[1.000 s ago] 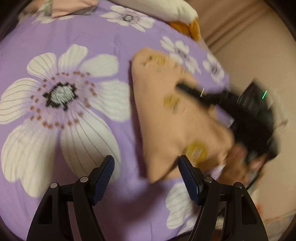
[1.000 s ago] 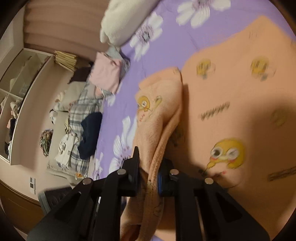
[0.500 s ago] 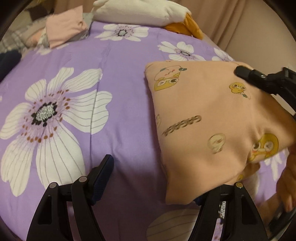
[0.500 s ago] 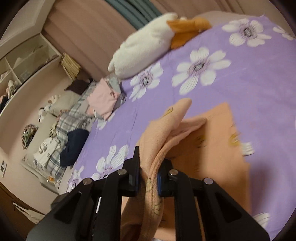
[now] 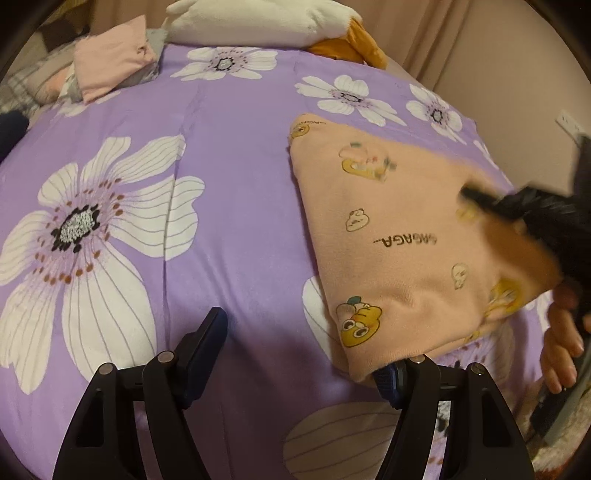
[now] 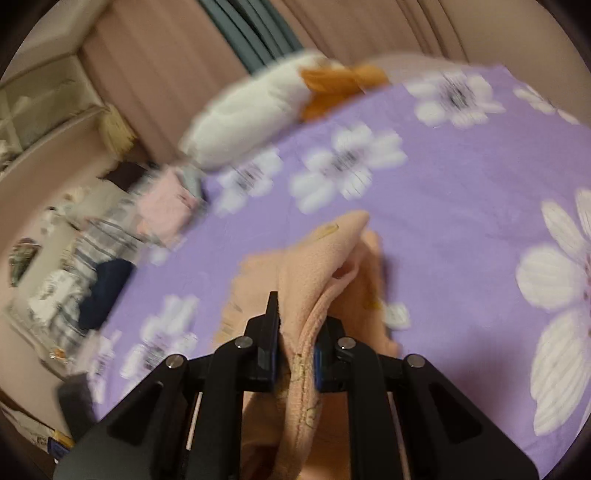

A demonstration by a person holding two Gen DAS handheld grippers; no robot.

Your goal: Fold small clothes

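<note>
We see a peach garment [image 5: 399, 236] printed with yellow cartoon faces and dark lettering, a purple bedspread [image 5: 240, 221] patterned with large white flowers, a folded pink cloth [image 5: 110, 66], and a white-and-orange plush toy [image 5: 266, 22].

Home bedroom: floral purple bedspread [image 5: 236, 155], plush pillow [image 5: 258, 22], curtains [image 6: 177, 74].

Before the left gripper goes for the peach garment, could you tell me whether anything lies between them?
Nothing visible does: the left gripper stands open over bare purple bedspread, and the peach garment already overlaps one of its fingers.
</note>
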